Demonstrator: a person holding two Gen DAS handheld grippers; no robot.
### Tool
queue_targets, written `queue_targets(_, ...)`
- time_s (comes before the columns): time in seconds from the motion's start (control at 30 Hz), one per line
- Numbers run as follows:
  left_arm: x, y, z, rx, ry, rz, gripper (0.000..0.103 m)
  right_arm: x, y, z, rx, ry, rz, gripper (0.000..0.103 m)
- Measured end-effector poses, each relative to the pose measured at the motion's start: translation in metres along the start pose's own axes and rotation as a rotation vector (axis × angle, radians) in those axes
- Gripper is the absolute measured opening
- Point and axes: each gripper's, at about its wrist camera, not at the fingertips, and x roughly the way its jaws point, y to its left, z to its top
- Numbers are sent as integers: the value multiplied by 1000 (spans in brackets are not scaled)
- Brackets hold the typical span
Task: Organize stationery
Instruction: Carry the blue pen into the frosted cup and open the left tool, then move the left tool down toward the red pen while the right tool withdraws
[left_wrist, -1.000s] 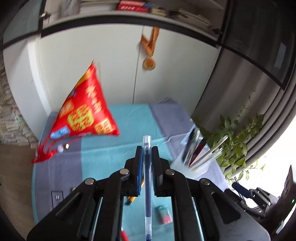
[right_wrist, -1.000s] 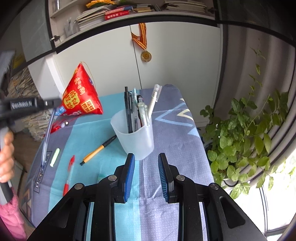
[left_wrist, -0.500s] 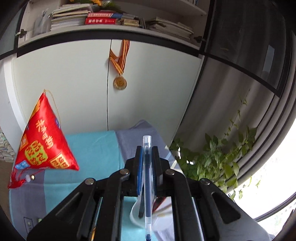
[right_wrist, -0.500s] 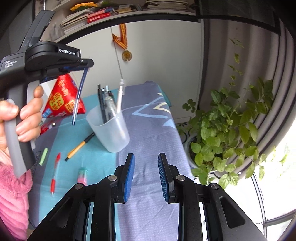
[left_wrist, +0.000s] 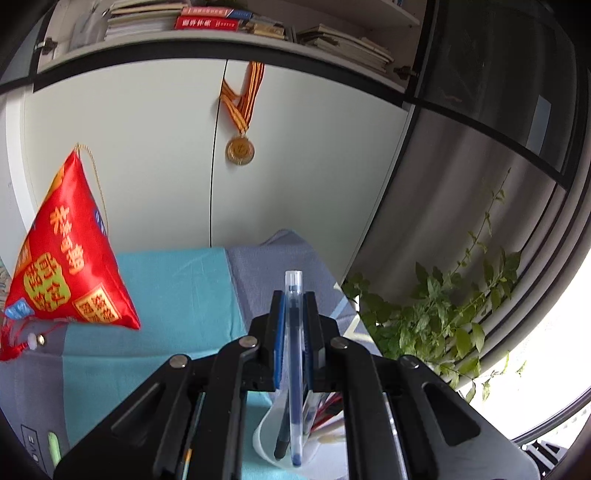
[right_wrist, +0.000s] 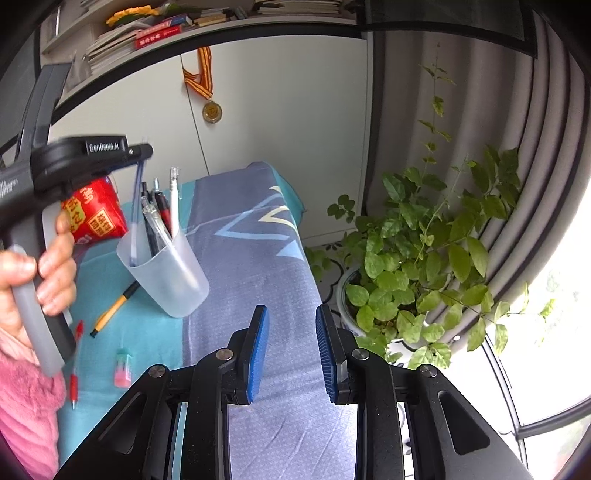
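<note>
My left gripper (left_wrist: 294, 302) is shut on a clear blue gel pen (left_wrist: 294, 354) held upright, its lower tip inside the translucent pen cup (left_wrist: 325, 458). In the right wrist view the left gripper (right_wrist: 142, 153) hangs over the cup (right_wrist: 166, 273), the pen (right_wrist: 136, 218) reaching down into it among several other pens. My right gripper (right_wrist: 291, 350) is open and empty above the grey-blue cloth, right of the cup. On the cloth left of the cup lie an orange pen (right_wrist: 114, 306), a red pen (right_wrist: 75, 362) and a pink-green eraser (right_wrist: 123, 367).
A red pyramid-shaped pouch (left_wrist: 66, 258) sits at the table's back left. A green marker (left_wrist: 54, 452) lies near the left edge. A potted plant (right_wrist: 424, 258) stands right of the table. White cabinet doors with a medal (left_wrist: 240, 149) rise behind.
My left gripper has carried the pen rightward over the cup and lowered its tip into it. My right gripper has drifted right and stayed open.
</note>
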Motion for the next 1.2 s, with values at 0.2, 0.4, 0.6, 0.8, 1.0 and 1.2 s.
queue_targets(0.2,-4,0,-14,41,37,11,8,1,8,-1,-15,3,19,26)
queue_targets(0.4,-14,4,-21,46,33,-3,8,-2,9,-2,-9,6,27,26)
queue_targets(0.6,-25,7,-30,42,69,-45,8,-5,12,-2,-17,3,28,26)
queue_targets(0.8,-57,5,-41,91,63,-33,54,-8,21,-3,-39,2,38,26)
queue_targets(1.0,-90,31,-61,99,74,74,65,-10,31,-4,-56,5,53,26)
queue_targets(1.2,-100,82,-105,17,171,164,64,-11,61,-7,-130,7,102,26)
